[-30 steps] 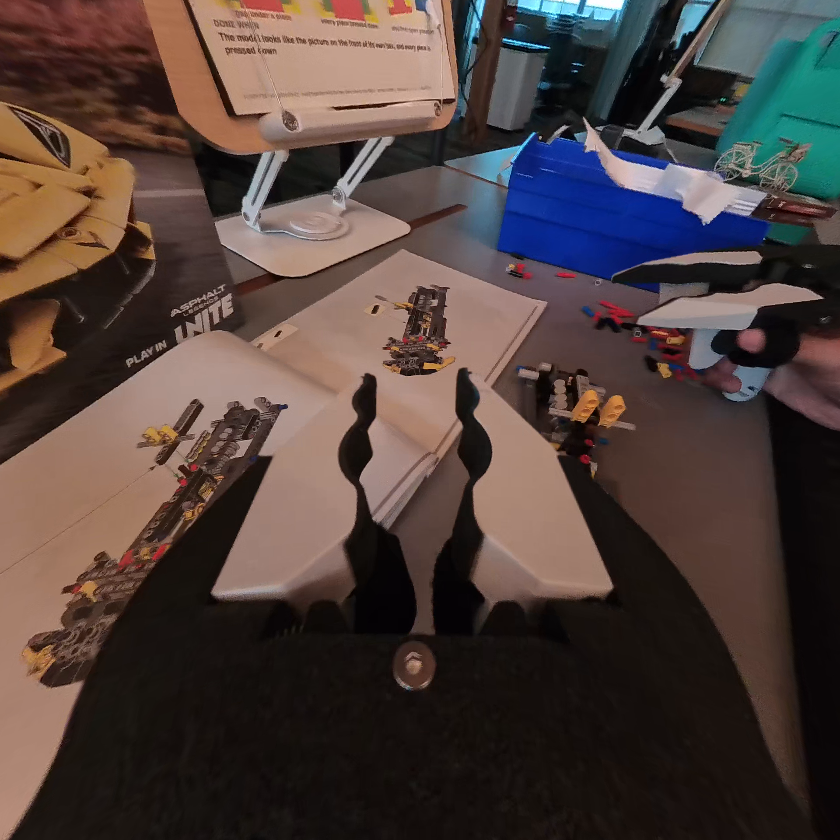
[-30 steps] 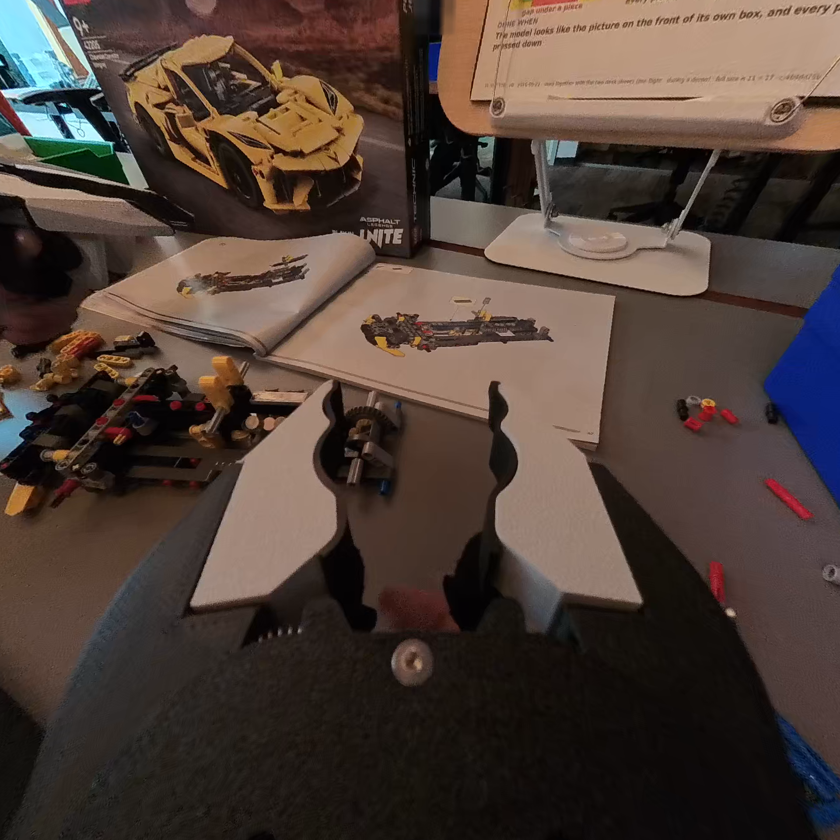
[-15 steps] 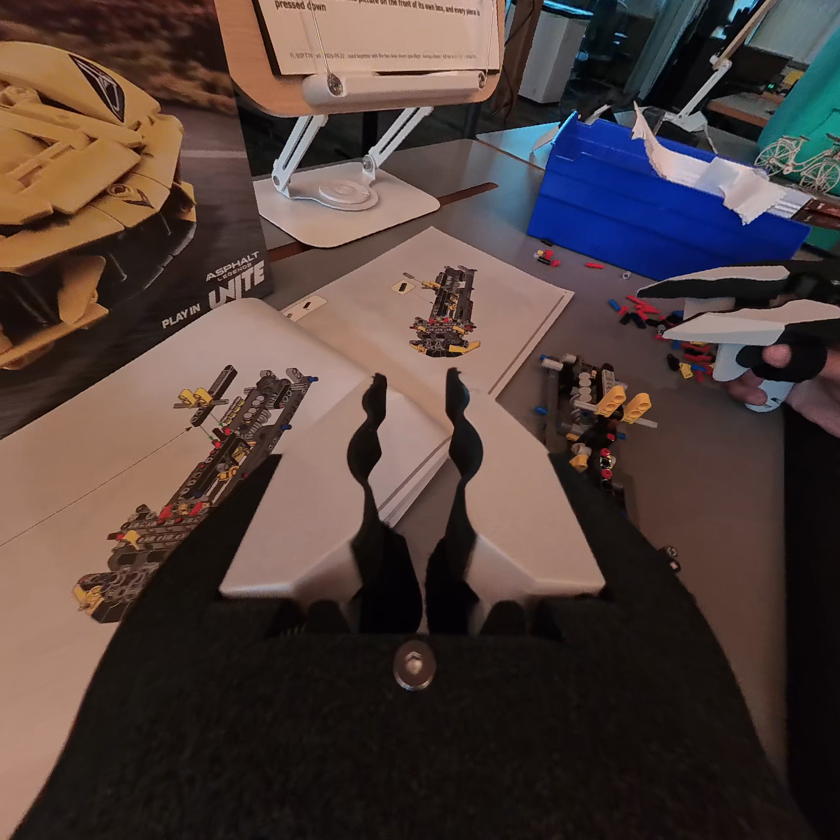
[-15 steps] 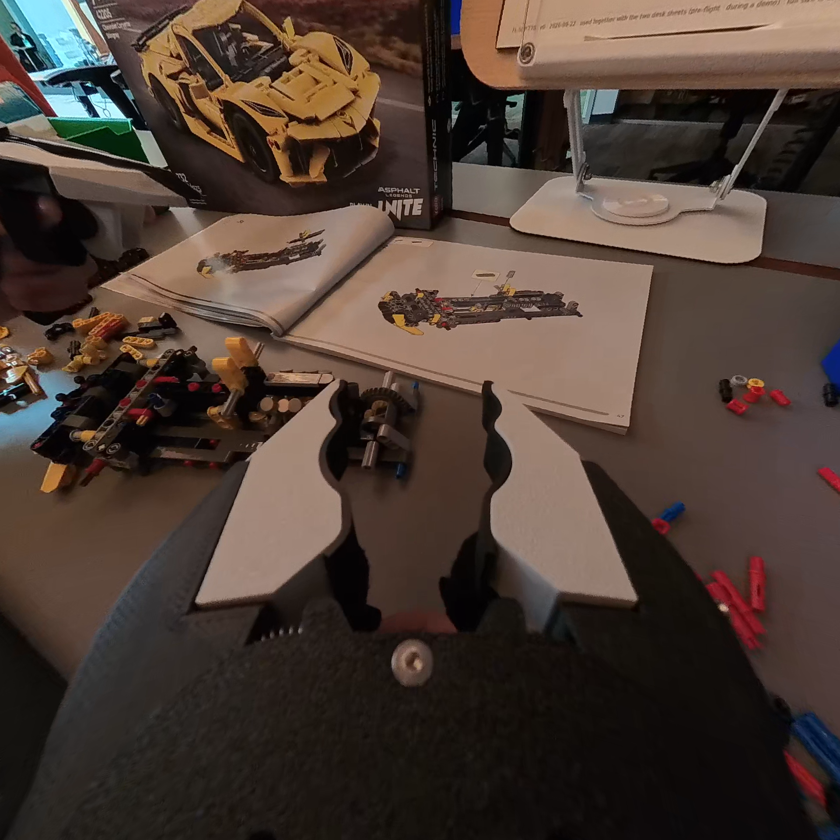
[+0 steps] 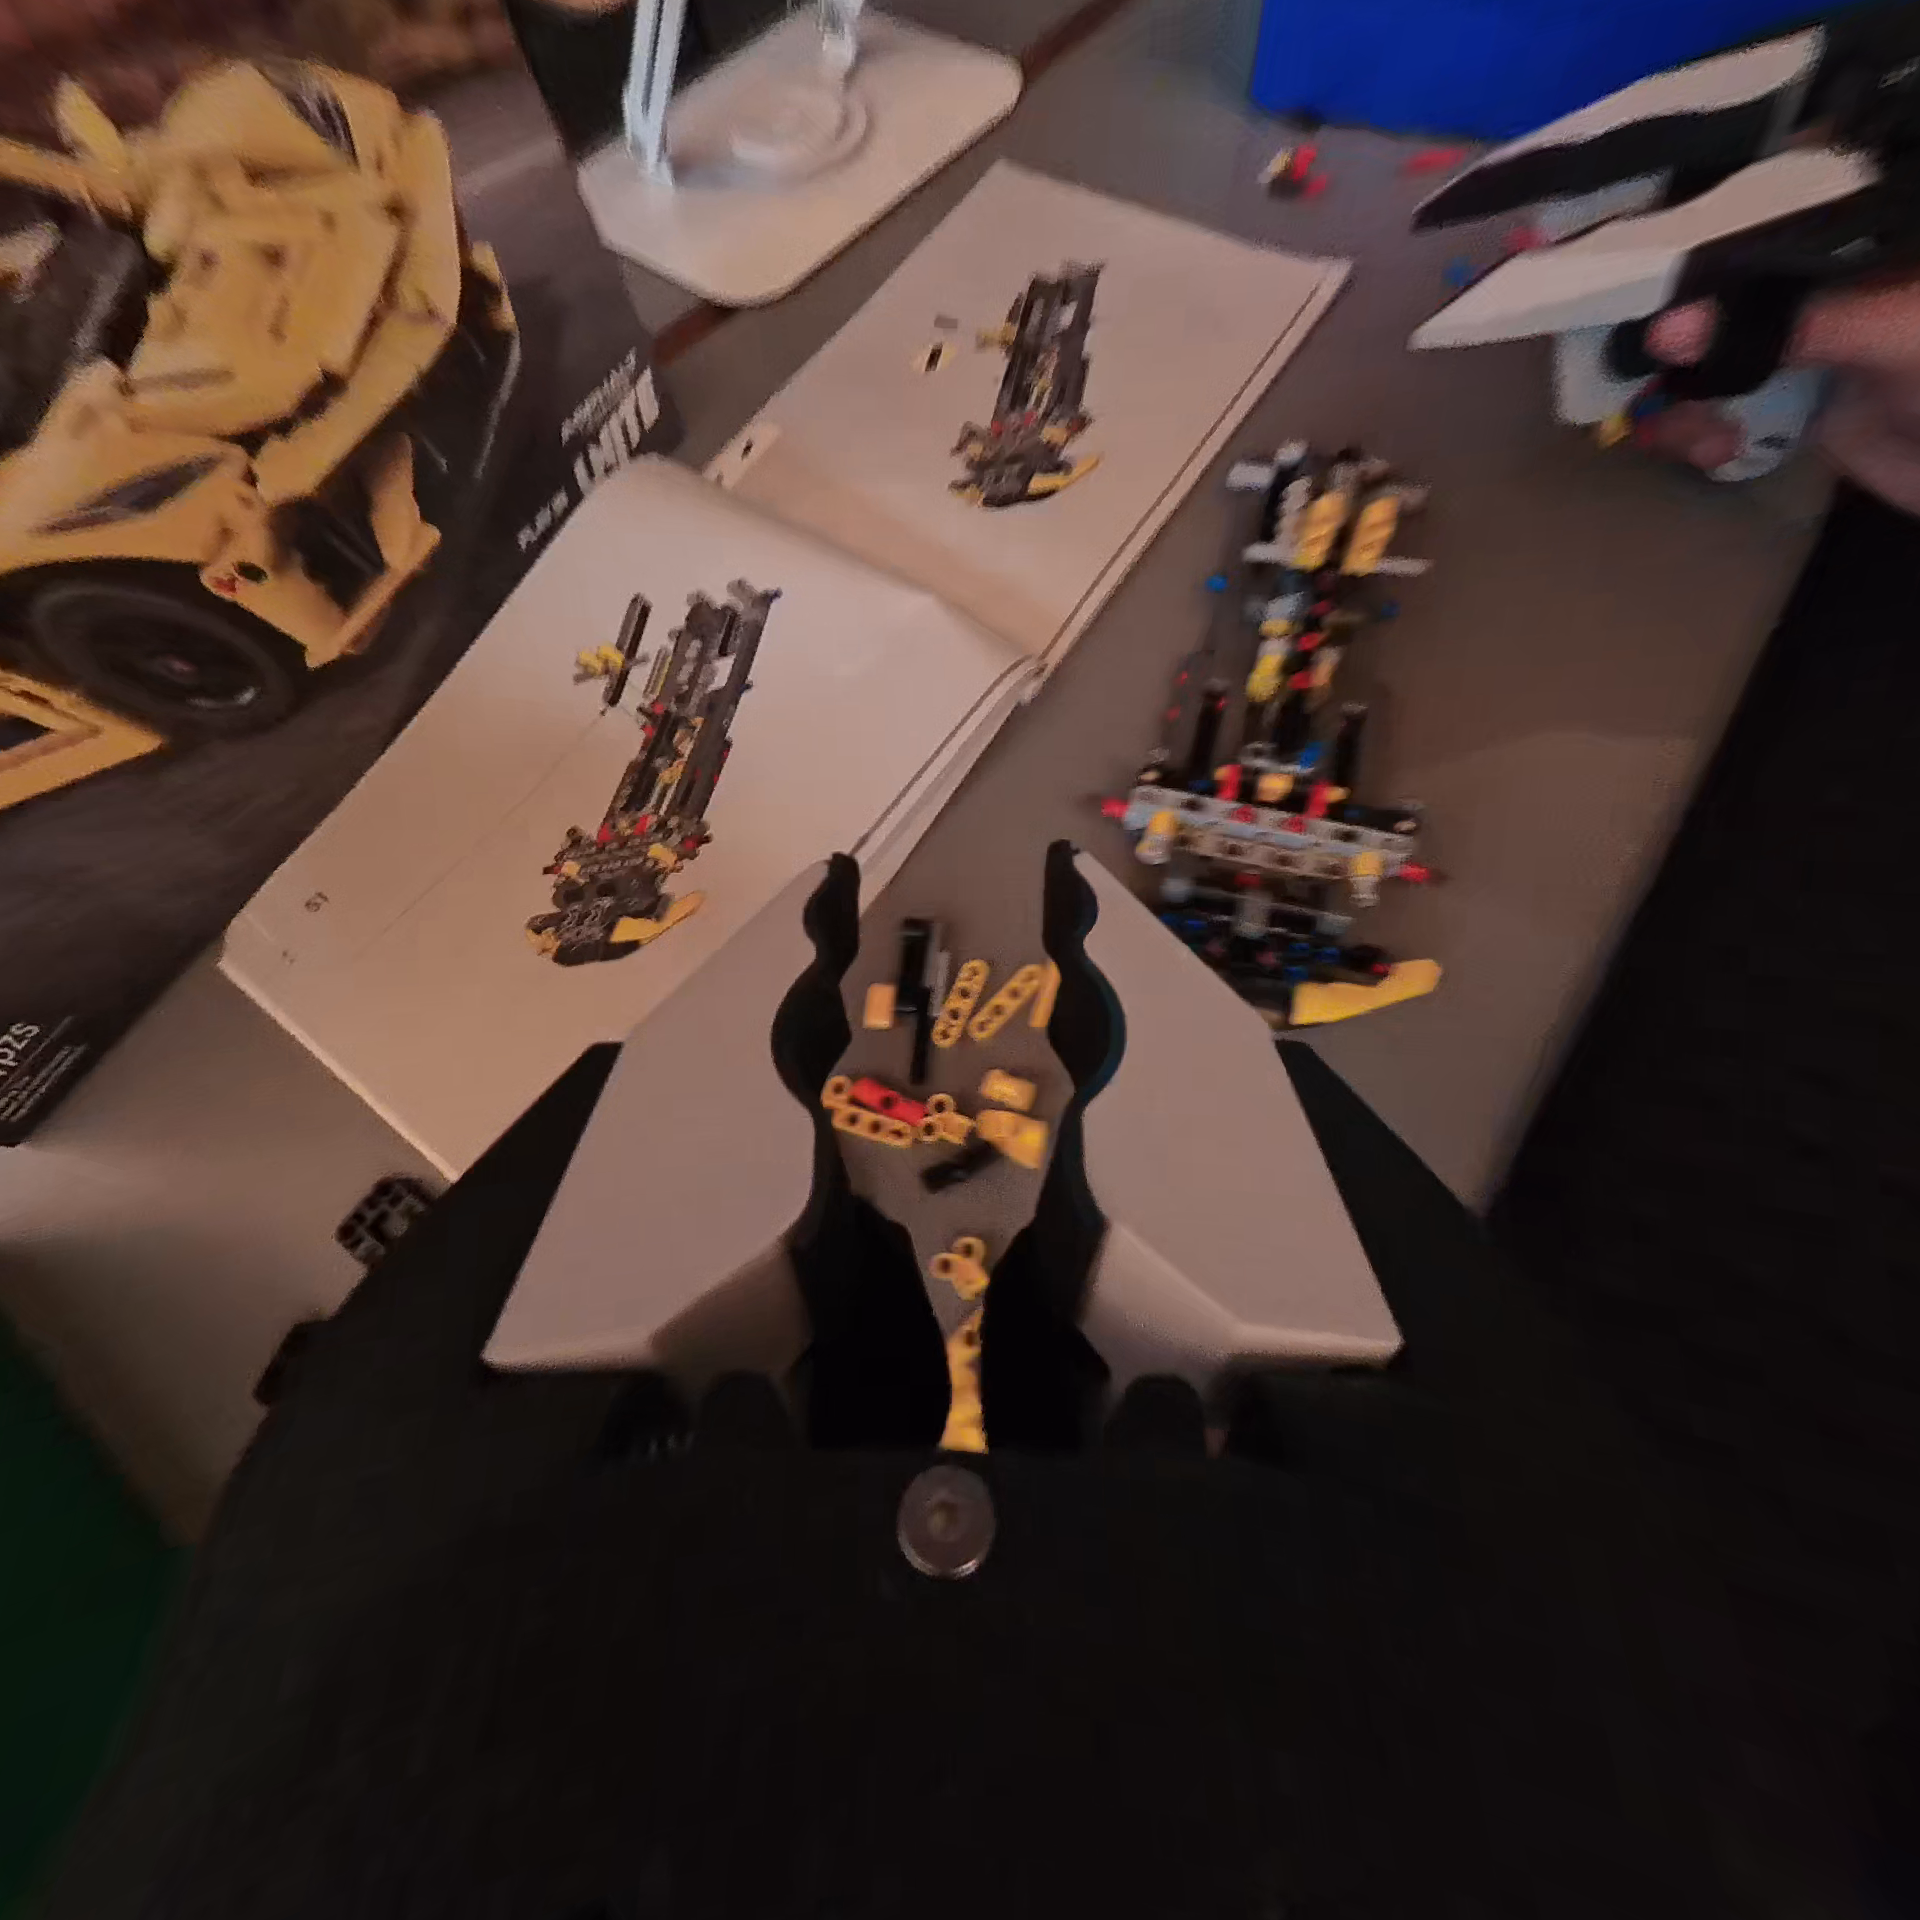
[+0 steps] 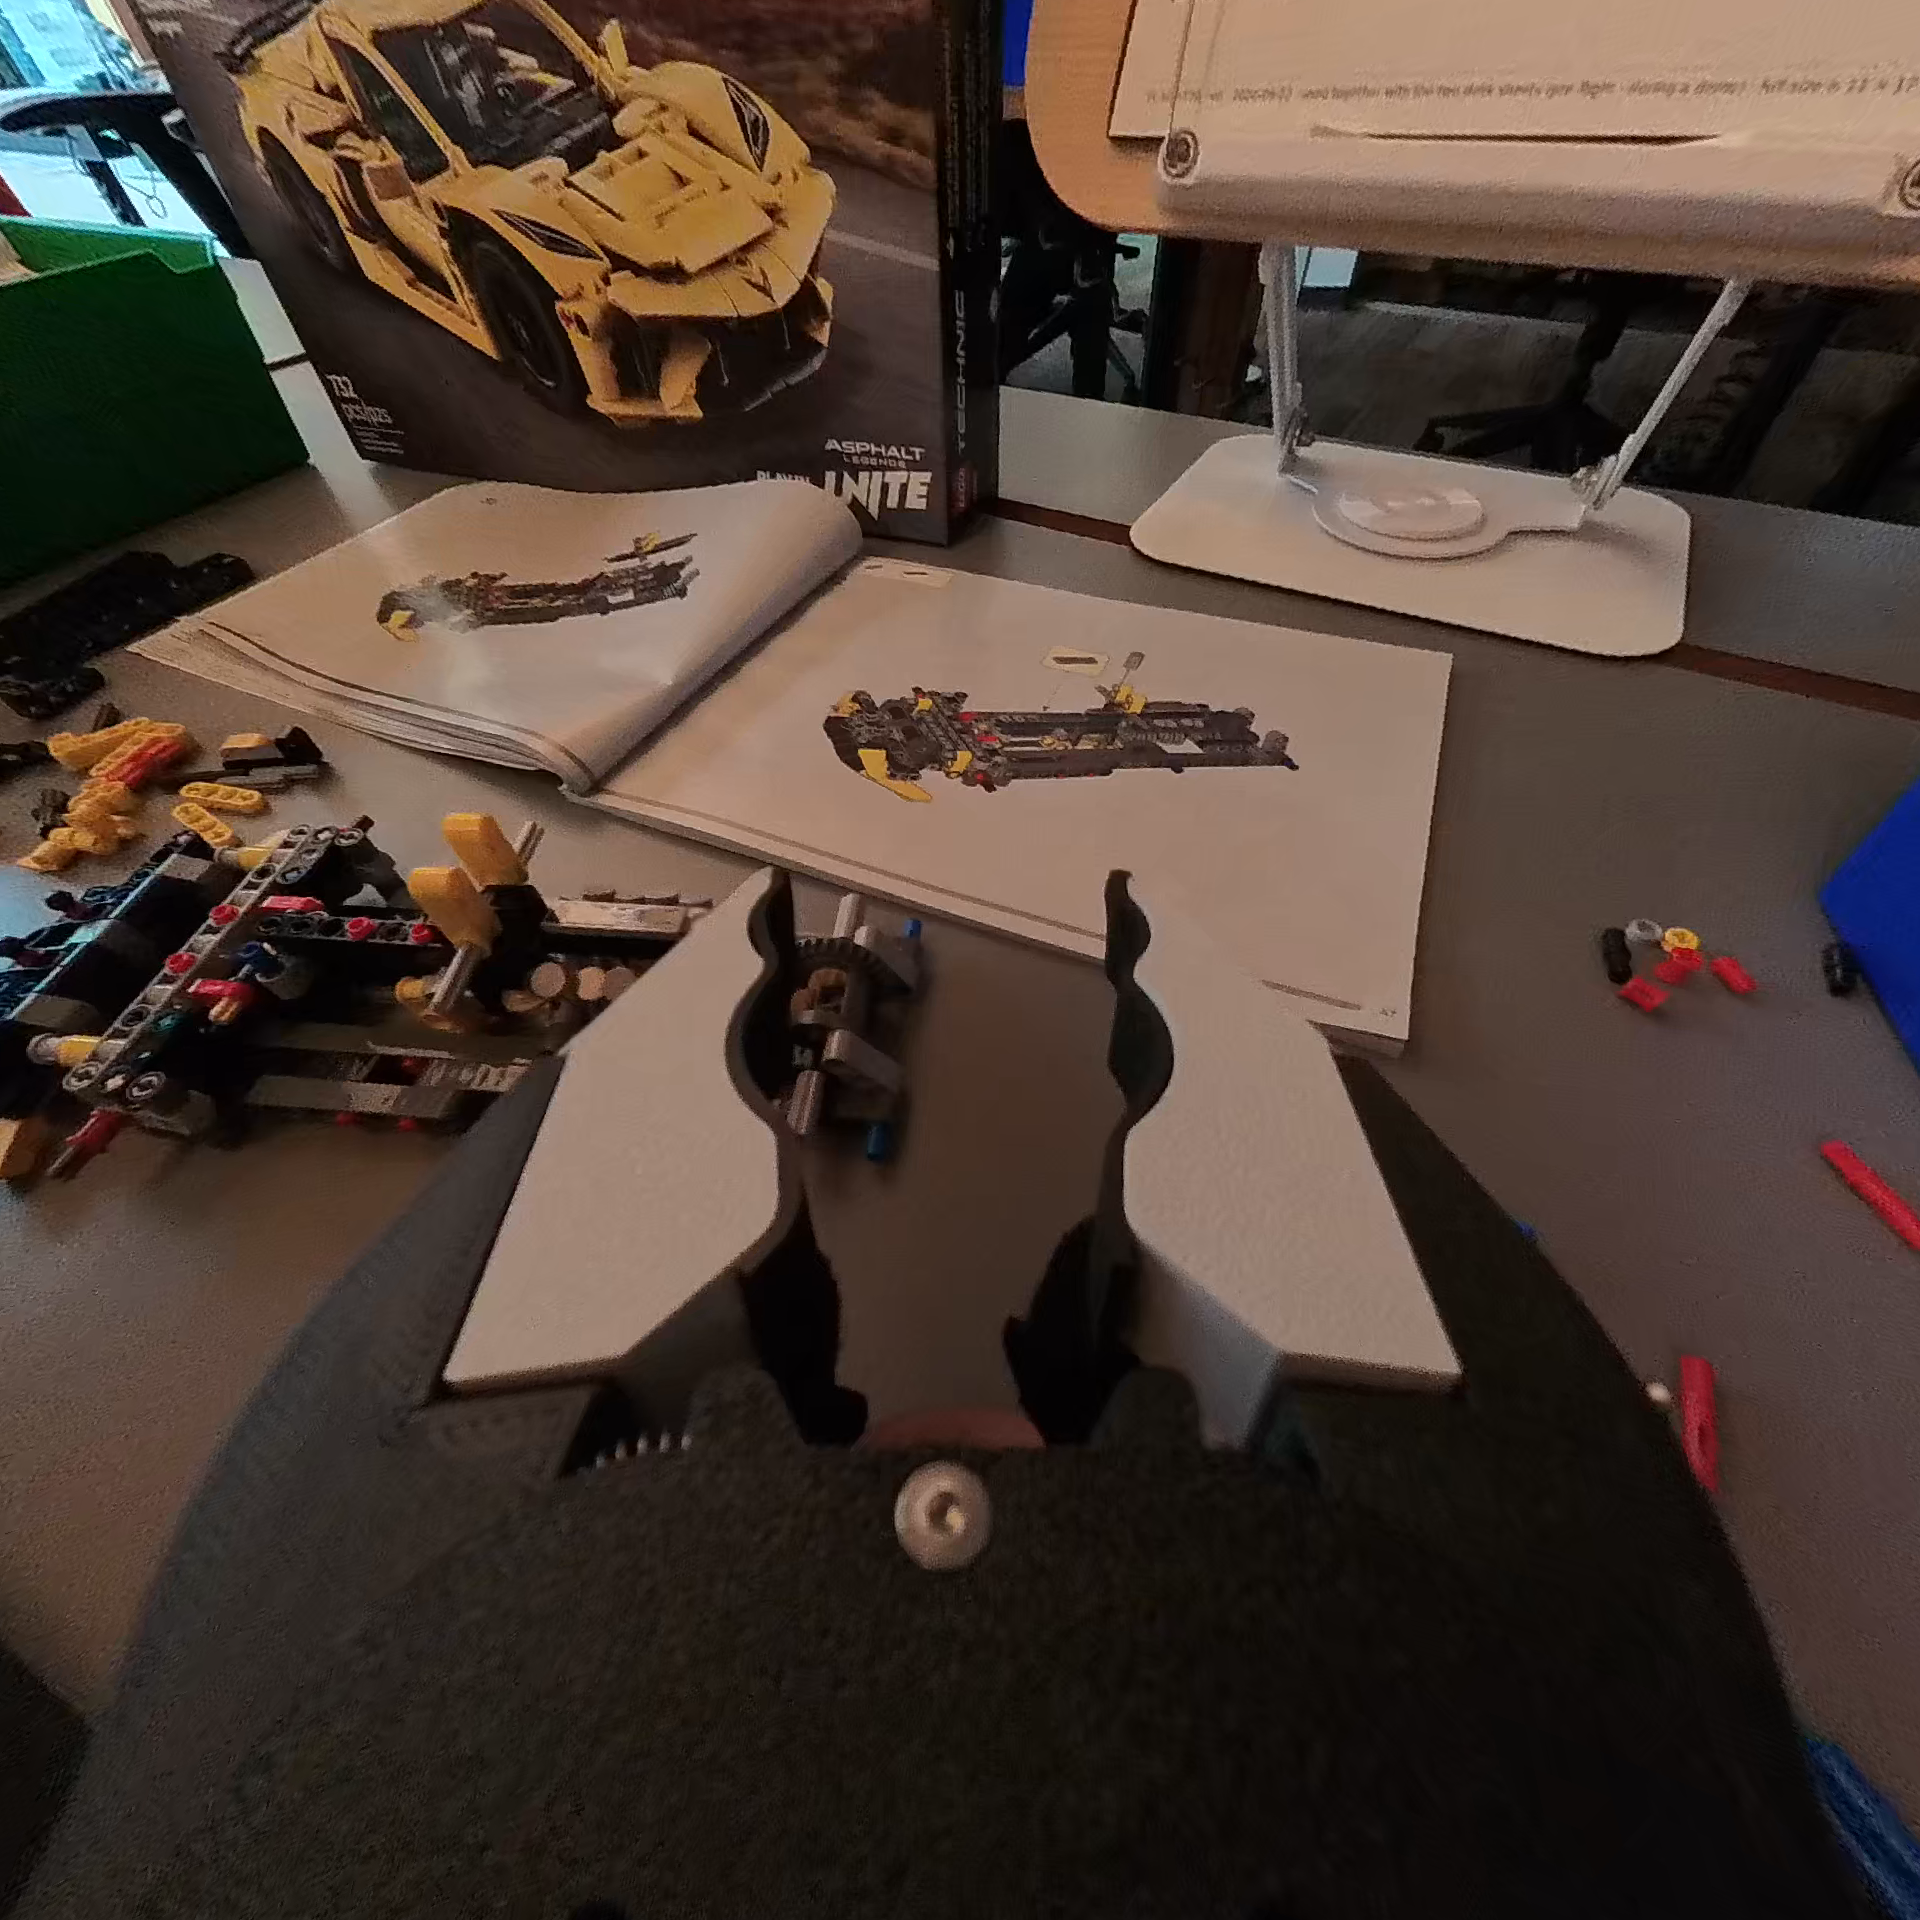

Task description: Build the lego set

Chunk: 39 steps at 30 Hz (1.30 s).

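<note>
The partly built black, grey and yellow chassis [image 5: 1278,748] lies on the grey table to the right of the open instruction booklet [image 5: 831,623]. My left gripper [image 5: 948,862] is open and empty, hovering over a pile of small yellow, red and black pieces [image 5: 935,1112]. My right gripper [image 6: 945,883] is open and empty; a small grey gear sub-assembly [image 6: 847,1013] lies on the table between its fingers, close to the left finger [image 6: 665,1122]. The chassis [image 6: 281,977] sits to its left. The right gripper also shows in the left wrist view [image 5: 1662,208], held by a hand.
The set's box with a yellow car [image 6: 623,239] stands behind the booklet [image 6: 1039,748]. A white document stand [image 6: 1413,540] is at the back, a blue bin [image 6: 1881,914] at the right, a green bin [image 6: 114,384] at the left. Loose red pieces [image 6: 1673,966] lie to the right.
My left gripper has pulled back off the booklet, tilted down over the pile of yellow pieces and opened wider. My right gripper stays open by the gear sub-assembly, shifted only slightly.
</note>
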Available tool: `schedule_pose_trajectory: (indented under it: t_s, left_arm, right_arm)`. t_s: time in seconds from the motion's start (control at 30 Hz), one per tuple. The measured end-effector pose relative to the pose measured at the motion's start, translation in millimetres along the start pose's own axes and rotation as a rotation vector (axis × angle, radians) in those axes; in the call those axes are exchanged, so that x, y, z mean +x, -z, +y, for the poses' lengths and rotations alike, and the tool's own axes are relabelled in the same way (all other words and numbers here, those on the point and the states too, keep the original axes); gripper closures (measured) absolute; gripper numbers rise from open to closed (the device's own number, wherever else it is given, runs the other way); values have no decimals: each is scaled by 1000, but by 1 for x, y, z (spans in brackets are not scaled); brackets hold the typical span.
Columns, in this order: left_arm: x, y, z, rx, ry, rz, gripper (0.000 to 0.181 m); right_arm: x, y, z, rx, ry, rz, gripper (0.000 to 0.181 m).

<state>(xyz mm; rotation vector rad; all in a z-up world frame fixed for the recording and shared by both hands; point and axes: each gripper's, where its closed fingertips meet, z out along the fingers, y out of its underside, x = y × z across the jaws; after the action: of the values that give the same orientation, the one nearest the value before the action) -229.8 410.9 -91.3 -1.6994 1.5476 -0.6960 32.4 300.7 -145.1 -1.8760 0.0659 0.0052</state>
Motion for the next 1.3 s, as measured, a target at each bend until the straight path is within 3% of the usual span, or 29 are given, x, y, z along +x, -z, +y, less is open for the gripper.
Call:
schedule_pose_trajectory:
  t_s: [0.1,0.23,0.33,0.43,0.57,0.8,1.07,1.3]
  left_arm:
    - [11,16,-1,111,37,-111,158]
    - [-27,28,34,143,150,-459,156]
    - [-55,64,63,198,160,-728,165]
    - [-102,94,84,220,150,-854,165]
    - [-131,94,57,385,227,-796,161]
    - [-124,47,16,422,112,-700,161]
    - [-110,39,10,466,151,-569,161]
    - [-94,25,9,453,166,-446,159]
  right_arm:
    - [-4,3,-3,25,-19,-27,121]
    - [-10,16,-16,73,-91,-103,121]
    - [-8,26,-24,75,-46,-159,121]
    - [-5,22,-27,93,-54,-199,120]
    - [-23,17,-17,67,-138,-306,118]
    - [-35,45,-9,119,-127,-311,113]
    - [-40,47,-9,119,-148,-355,118]
    - [-82,30,-57,271,-49,-693,107]
